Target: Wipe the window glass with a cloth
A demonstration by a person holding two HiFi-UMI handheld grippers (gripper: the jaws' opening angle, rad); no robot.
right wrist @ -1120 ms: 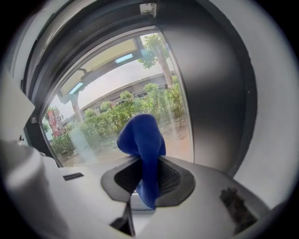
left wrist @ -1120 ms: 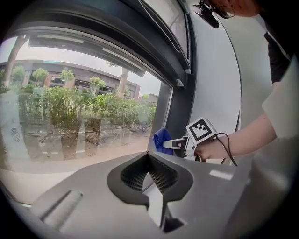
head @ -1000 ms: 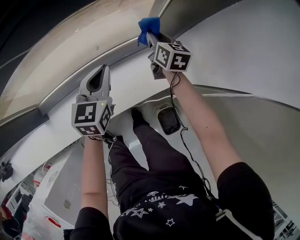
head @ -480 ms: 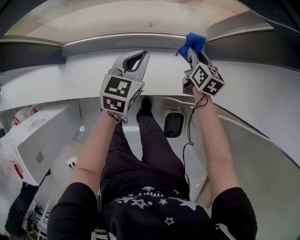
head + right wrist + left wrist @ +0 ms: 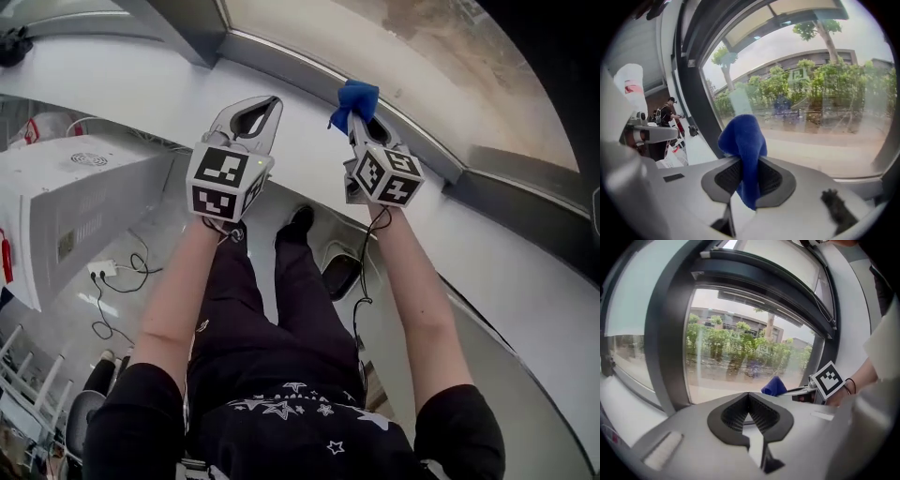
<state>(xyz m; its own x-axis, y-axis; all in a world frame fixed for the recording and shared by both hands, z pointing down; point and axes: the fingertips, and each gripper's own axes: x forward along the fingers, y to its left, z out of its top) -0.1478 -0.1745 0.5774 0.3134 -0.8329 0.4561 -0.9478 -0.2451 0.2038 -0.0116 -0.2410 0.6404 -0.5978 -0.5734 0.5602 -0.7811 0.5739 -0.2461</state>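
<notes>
Blue cloth [image 5: 354,97] pinched in right hand-held gripper [image 5: 357,122], upper centre of frame, close to window glass [image 5: 422,56]. Left hand-held gripper [image 5: 251,116] beside it, jaws pressed together, nothing between.

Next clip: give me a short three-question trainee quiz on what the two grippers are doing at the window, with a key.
1. True or false: the left gripper holds the crumpled blue fabric cloth.
2. What does the right gripper point towards? A) the clear window glass in its dark frame B) a wooden door C) a tiled floor
3. Fill in: the left gripper's jaws are ____, with nothing between them.
Key: 1 false, the right gripper's jaws clamp the cloth. 2 A. 3 shut.
</notes>
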